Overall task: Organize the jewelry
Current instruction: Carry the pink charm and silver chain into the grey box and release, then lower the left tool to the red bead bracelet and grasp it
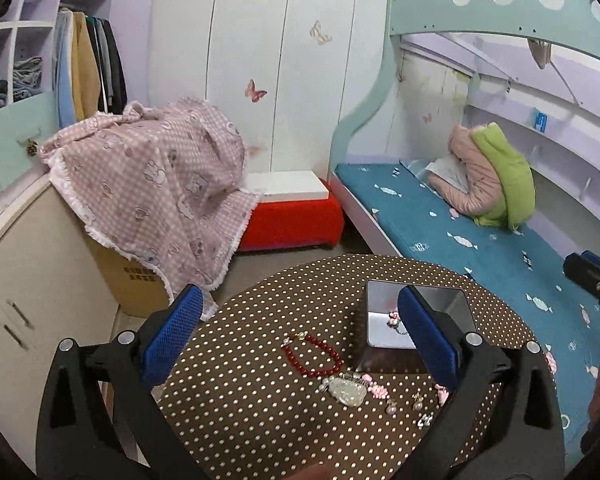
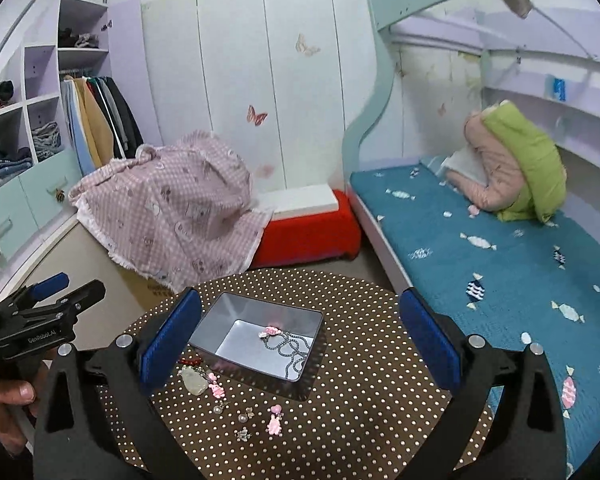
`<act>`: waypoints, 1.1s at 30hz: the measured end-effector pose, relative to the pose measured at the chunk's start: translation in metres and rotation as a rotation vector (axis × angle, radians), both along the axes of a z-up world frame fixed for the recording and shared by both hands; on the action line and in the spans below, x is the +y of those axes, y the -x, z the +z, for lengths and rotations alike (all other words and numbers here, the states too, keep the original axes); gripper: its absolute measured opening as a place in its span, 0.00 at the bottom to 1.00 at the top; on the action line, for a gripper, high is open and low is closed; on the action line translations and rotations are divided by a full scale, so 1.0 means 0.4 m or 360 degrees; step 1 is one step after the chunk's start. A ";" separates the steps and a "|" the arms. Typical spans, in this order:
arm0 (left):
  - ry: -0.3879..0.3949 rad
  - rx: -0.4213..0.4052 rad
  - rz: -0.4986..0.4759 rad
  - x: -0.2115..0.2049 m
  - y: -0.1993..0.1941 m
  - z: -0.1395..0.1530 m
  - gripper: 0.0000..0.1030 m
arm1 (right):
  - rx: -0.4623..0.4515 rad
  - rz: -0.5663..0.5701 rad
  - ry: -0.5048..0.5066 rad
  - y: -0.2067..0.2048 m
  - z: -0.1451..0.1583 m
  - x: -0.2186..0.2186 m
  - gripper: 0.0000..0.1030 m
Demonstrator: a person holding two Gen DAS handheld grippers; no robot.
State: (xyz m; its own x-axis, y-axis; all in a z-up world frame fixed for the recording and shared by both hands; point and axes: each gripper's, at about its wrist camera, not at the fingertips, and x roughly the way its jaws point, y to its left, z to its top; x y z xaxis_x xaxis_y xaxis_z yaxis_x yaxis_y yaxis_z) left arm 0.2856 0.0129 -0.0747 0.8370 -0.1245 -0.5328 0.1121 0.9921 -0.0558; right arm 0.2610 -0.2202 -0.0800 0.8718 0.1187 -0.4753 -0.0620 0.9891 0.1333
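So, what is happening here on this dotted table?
A person is sorting jewelry with two handheld grippers. Both the left gripper and the right gripper are open and empty above the round table. The metal box already holds a silver chain and a pink charm. The red bead bracelet, the jade pendant and small pink charms lie outside it.

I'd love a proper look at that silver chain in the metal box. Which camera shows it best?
The right wrist view: it looks down into the metal box, showing the silver chain coiled beside a pink charm. The left wrist view shows only a glimpse; a blue finger pad hides most.
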 end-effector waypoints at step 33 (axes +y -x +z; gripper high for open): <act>-0.0080 0.0012 0.0030 0.034 0.138 -0.065 0.95 | 0.0101 -0.0146 0.0074 0.117 -0.104 0.053 0.93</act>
